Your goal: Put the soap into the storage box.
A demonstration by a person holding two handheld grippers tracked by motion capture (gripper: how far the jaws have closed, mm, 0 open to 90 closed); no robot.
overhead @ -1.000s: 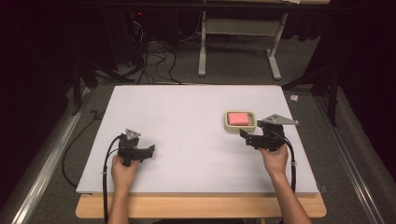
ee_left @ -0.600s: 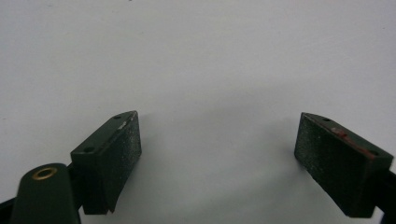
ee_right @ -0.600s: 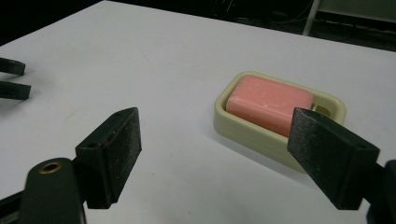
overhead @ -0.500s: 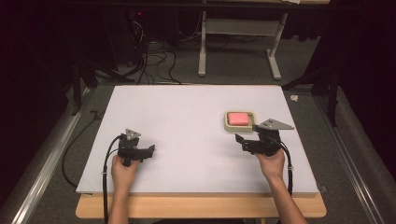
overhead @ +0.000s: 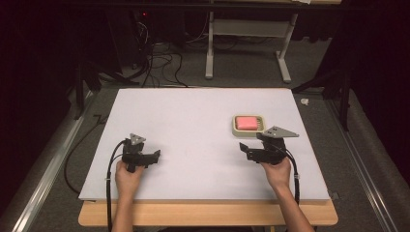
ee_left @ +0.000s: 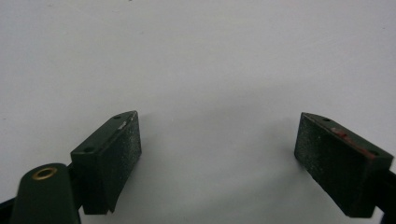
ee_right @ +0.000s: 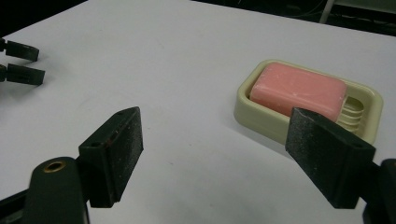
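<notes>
The pink soap [ee_right: 297,88] in its cream dish [ee_right: 364,95] is seen just beyond the right hand-held gripper [ee_right: 212,156], which is held low over the worktop [overhead: 193,121], jaws spread wide and empty.

soap bars: 1, pink [overhead: 247,122], lying in the dish
soap dishes: 1, cream [overhead: 237,127], ribbed floor showing beside the bar in the right gripper view
grippers: 2, left gripper [overhead: 155,154], right gripper [overhead: 242,150]
jaws: 2 per gripper, 4 total, each pair set wide apart
hands: 2, left hand [overhead: 127,175], right hand [overhead: 277,173]
counters: 1, white top [overhead: 193,125]
grey three-cornered plates: 2, one on each gripper
</notes>
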